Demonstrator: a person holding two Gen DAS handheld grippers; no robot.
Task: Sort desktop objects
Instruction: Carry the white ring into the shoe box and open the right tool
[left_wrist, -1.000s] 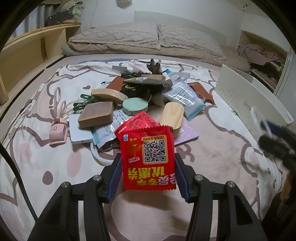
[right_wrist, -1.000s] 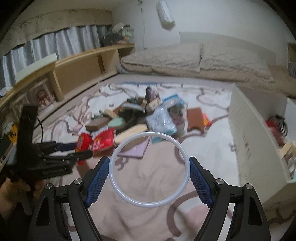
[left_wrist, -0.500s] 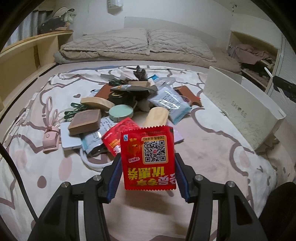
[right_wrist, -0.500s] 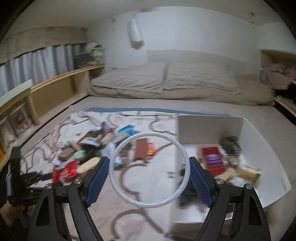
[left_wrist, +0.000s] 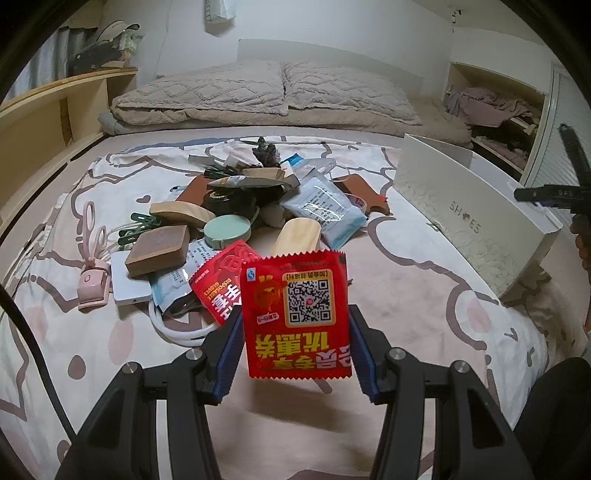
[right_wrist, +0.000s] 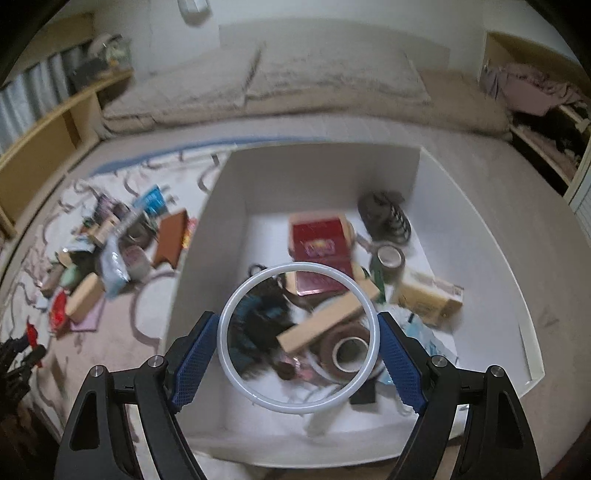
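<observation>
Swung over the white box (right_wrist: 476, 236), right jaws clamp a thin white ring (right_wrist: 298, 339); left jaws pinch a red packet (left_wrist: 295, 314).

White walls (left_wrist: 351, 22), wooden shelving (left_wrist: 44, 122) left, beige pillows (left_wrist: 280, 88) behind.

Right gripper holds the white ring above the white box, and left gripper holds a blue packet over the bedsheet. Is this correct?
Not quite: the packet is red, not blue. The left wrist view shows the left gripper clamped on a red packet over the bedsheet. The right gripper does hold the white ring above the white box.
</observation>
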